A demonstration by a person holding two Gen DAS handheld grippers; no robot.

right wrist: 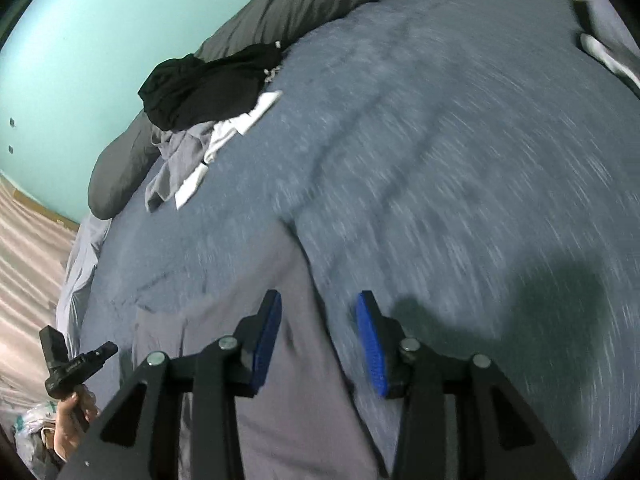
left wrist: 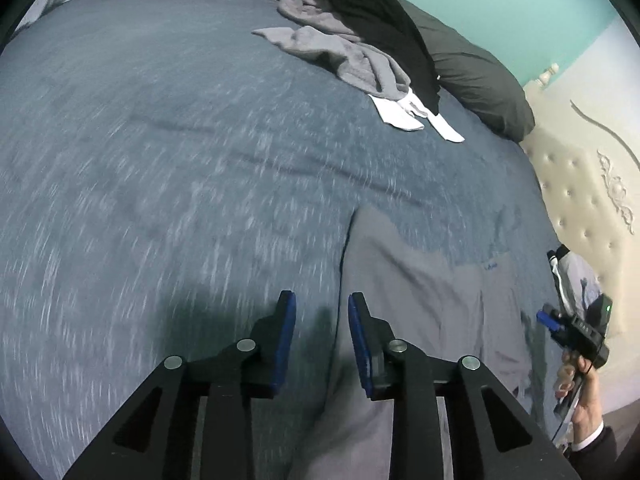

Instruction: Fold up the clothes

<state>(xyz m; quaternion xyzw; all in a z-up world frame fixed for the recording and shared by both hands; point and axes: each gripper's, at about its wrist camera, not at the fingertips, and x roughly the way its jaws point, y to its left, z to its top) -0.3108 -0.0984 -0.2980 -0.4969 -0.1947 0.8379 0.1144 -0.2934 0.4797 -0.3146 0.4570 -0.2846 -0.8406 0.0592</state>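
A flat grey garment (left wrist: 420, 320) lies spread on the blue-grey bed cover (left wrist: 160, 160). My left gripper (left wrist: 322, 300) hovers over its left edge, open, with nothing between the blue pads. In the right wrist view the same grey garment (right wrist: 288, 400) runs under my right gripper (right wrist: 319, 298), which is also open and holds nothing. A heap of clothes sits at the far side of the bed: a crumpled grey piece (left wrist: 340, 48), a black piece (left wrist: 372, 12) and white socks (left wrist: 400, 114).
Dark pillows (left wrist: 480, 76) line the bed's far edge against a teal wall. A cream tufted headboard (left wrist: 580, 200) stands at the right. A person's hand (left wrist: 580, 396) grips the other tool's handle. Carpeted floor (right wrist: 28, 260) shows at the left of the right wrist view.
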